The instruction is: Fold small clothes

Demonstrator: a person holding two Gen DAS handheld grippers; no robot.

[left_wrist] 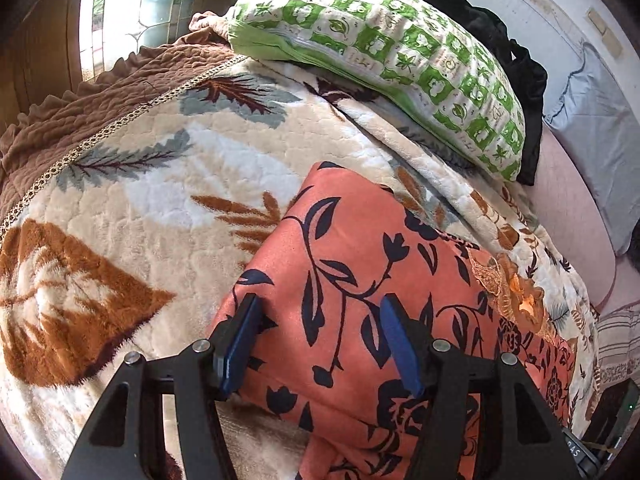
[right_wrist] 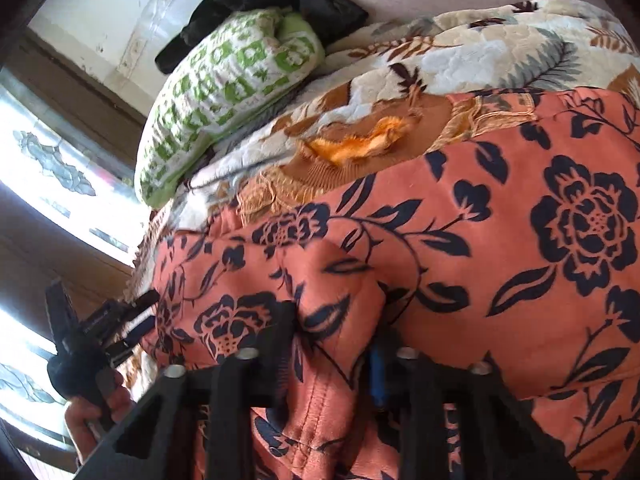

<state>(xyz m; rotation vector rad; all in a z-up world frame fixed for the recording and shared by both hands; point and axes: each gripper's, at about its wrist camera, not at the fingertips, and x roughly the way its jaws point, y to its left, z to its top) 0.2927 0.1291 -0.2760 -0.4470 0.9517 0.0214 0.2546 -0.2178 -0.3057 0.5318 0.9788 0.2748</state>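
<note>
A salmon-orange garment (left_wrist: 352, 264) with dark navy flowers and an embroidered orange neckline (left_wrist: 516, 284) lies on a plush blanket. My left gripper (left_wrist: 318, 328) is open just above the garment's near left part, blue pads (left_wrist: 244, 340) apart, holding nothing. In the right wrist view the same garment (right_wrist: 500, 220) fills the frame, neckline (right_wrist: 360, 144) at the far side. My right gripper (right_wrist: 332, 344) has cloth bunched between its fingers; its tips are buried in the fabric. The left gripper (right_wrist: 132, 320) shows at the left, held by a hand.
The cream plush blanket (left_wrist: 140, 208) with brown and grey leaves covers the bed. A green-and-white pillow (left_wrist: 400, 60) and black cloth (left_wrist: 500, 40) lie at the far side. A window (left_wrist: 120, 8) is behind. A pink sheet (left_wrist: 568, 208) shows at right.
</note>
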